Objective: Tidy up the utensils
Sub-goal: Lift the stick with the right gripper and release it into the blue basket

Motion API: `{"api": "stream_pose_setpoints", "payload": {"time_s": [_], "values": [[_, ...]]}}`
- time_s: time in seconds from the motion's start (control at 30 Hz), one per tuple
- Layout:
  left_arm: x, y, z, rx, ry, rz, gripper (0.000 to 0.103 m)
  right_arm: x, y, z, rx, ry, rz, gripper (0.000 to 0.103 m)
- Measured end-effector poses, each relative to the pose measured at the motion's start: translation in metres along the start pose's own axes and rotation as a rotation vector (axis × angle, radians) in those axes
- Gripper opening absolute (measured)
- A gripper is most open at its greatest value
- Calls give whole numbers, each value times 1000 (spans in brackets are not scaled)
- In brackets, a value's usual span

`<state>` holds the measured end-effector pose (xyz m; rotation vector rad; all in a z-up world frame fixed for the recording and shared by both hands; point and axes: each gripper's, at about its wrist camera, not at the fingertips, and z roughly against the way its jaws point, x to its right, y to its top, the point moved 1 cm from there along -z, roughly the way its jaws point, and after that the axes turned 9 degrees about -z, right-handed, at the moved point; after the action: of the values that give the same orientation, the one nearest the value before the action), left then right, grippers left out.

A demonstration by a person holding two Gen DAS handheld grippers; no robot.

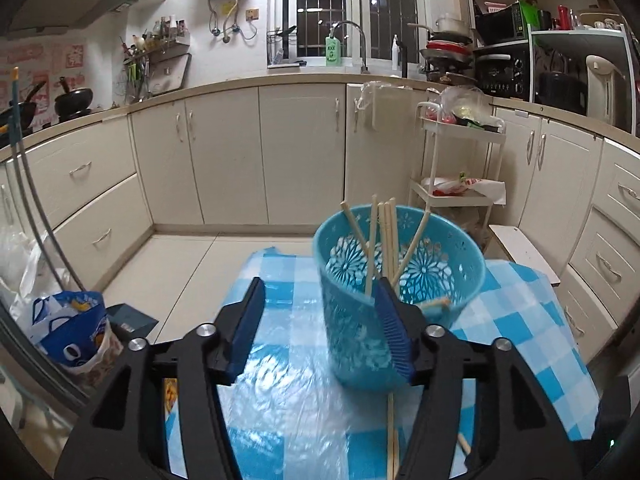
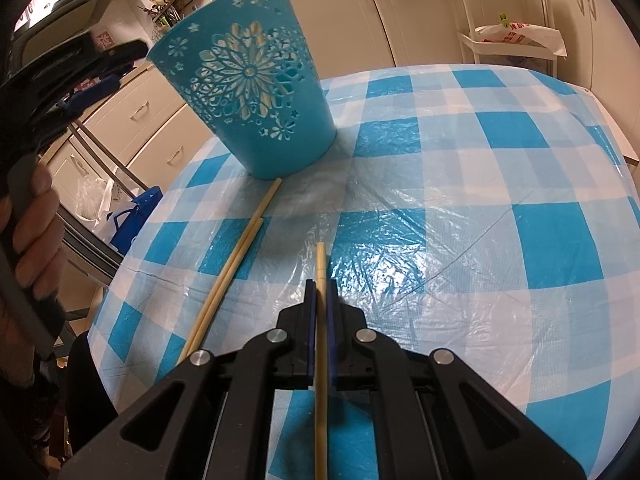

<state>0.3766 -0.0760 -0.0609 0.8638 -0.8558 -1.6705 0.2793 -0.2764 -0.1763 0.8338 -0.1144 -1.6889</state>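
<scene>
- Right hand-held gripper (image 2: 320, 292) was clamped on a single chopstick (image 2: 321, 344), the stick running straight along between the pads with its tip poking out over the tabletop (image 2: 520, 184).
- Left hand-held gripper (image 1: 320, 300) was spread wide and gripping nothing. Its right pad sat against the near rim of the blue basket (image 1: 400, 264); from the right wrist view the basket (image 2: 248, 92) looked tipped toward that side, so I'd guess the left one was steadying or tilting it, though the blur there makes it hard to be sure.
- Done so far, as far as I could tell: a handful of chopsticks (image 1: 386, 236) were already standing in the basket, leaning against its wall, plus something stick-like lying low inside near the far wall.
- Still left: two loose chopsticks (image 2: 236, 264) lay side by side on the checked plastic cloth (image 2: 460, 240), one end almost touching the basket's base, the other ends running off toward the tabletop edge. Plus the one in the right grip, not yet over the basket.
- So I'd call it past the halfway mark, with roughly three sticks to go.
- Next drop probably needs the held stick lifted and tipped down into the open mouth, which faced away from the right camera.
</scene>
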Motion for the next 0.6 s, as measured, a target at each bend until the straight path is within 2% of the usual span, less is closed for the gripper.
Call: {"api": "stream_pose_setpoints", "payload": {"time_s": [0.33, 0.6], "values": [[-5, -5, 26, 5, -16, 0, 62, 3, 4, 9, 27, 39, -27, 6], [-7, -7, 28, -34, -18, -11, 67, 0, 16, 22, 59, 95, -67, 6]]}}
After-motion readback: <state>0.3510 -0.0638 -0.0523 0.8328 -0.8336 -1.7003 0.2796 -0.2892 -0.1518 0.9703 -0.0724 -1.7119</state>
